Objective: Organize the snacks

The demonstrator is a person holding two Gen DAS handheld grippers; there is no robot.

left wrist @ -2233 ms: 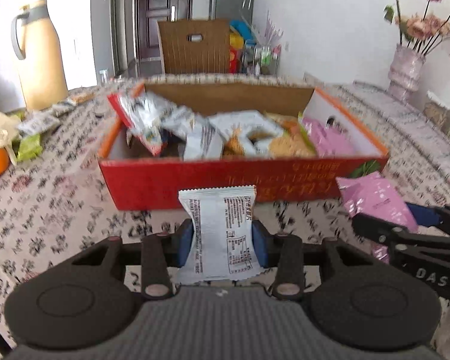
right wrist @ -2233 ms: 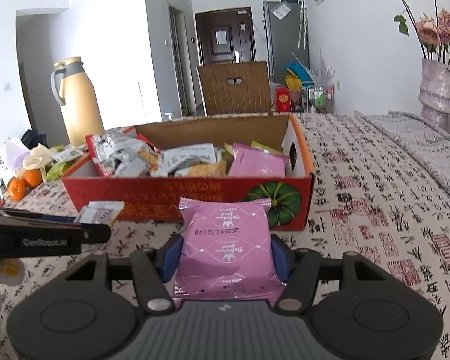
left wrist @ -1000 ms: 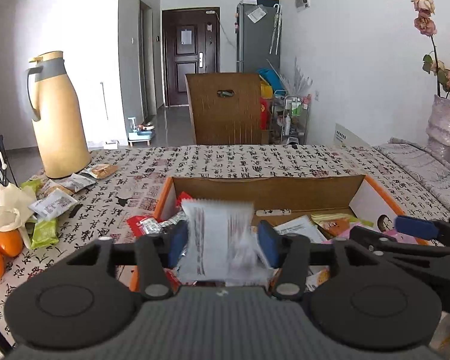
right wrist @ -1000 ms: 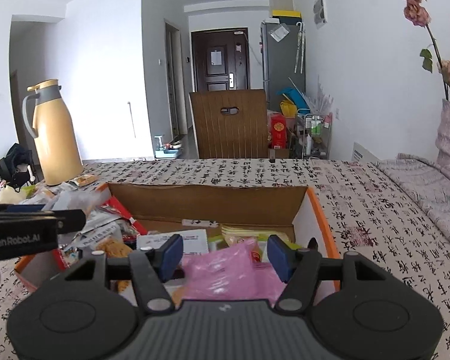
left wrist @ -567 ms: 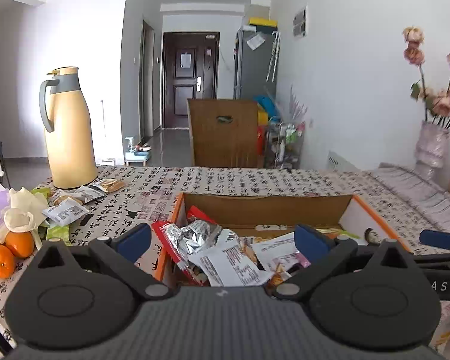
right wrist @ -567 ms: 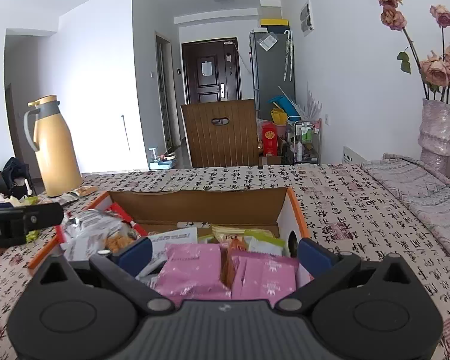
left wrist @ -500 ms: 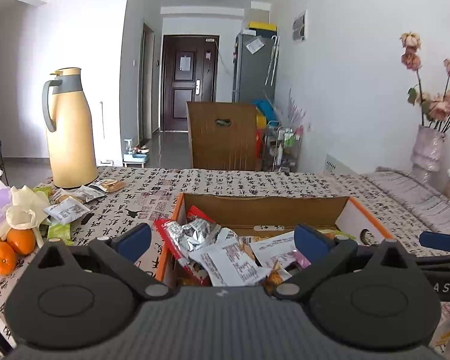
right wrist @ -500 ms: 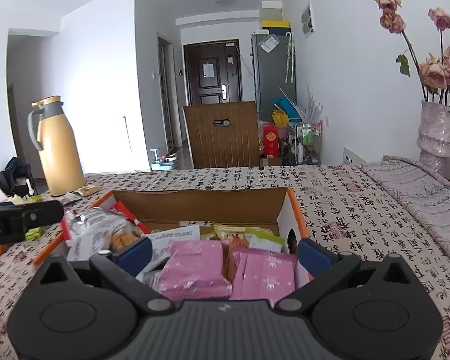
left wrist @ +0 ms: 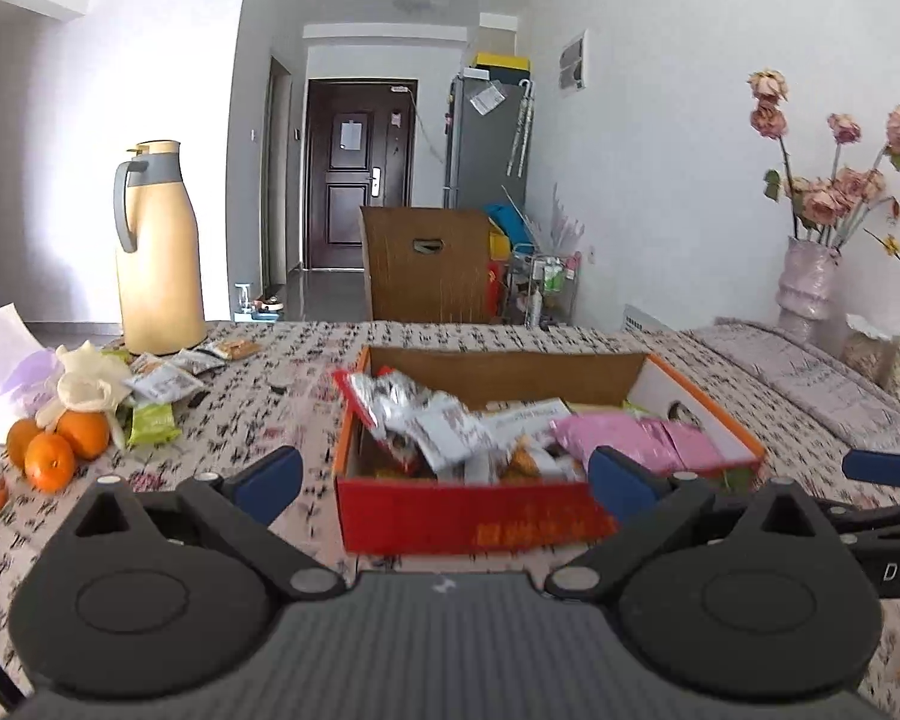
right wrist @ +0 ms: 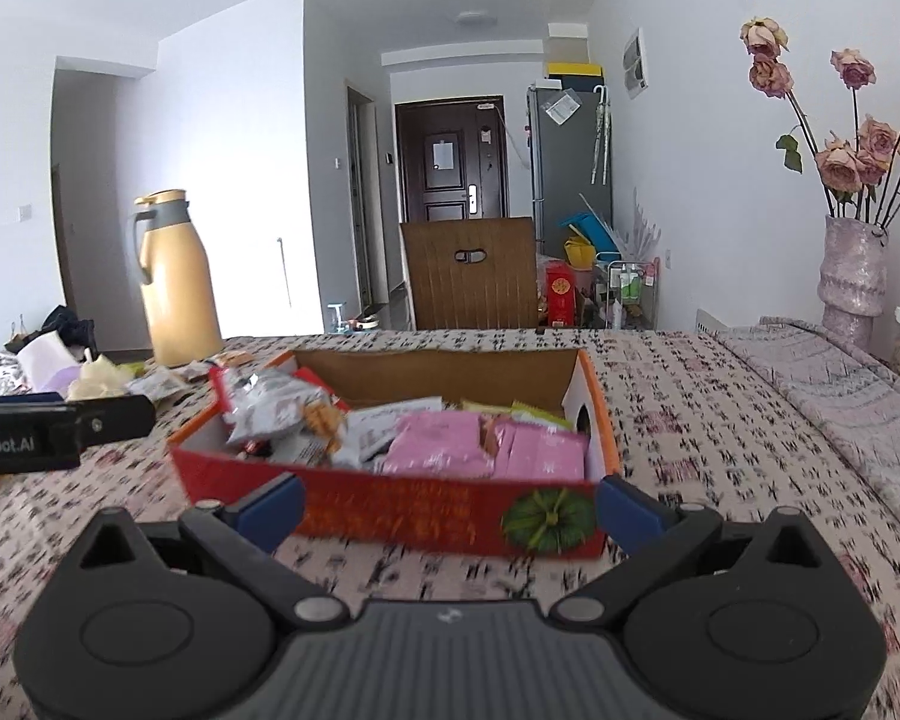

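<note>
A red and orange cardboard box (left wrist: 462, 516) (right wrist: 402, 507) stands on the patterned tablecloth, full of snack packets. Silver and white packets (left wrist: 426, 420) (right wrist: 276, 405) fill its left half, pink packets (left wrist: 630, 438) (right wrist: 450, 444) its right. My left gripper (left wrist: 444, 483) is open and empty, just short of the box's front wall. My right gripper (right wrist: 447, 507) is likewise open and empty before that wall. More loose packets (left wrist: 168, 381) lie on the cloth at the far left, near the jug.
A yellow thermos jug (left wrist: 159, 252) (right wrist: 177, 282) stands at the back left. Oranges (left wrist: 54, 450) and a tissue pack (left wrist: 12, 366) sit at the left edge. A vase of dried roses (left wrist: 810, 282) (right wrist: 852, 276) stands far right. A wooden chair back (left wrist: 426, 264) rises behind the table.
Both grippers let go of their packets, white on the left and pink on the right, which now lie in the box. Both grippers opened wide and drew back from above the box.
</note>
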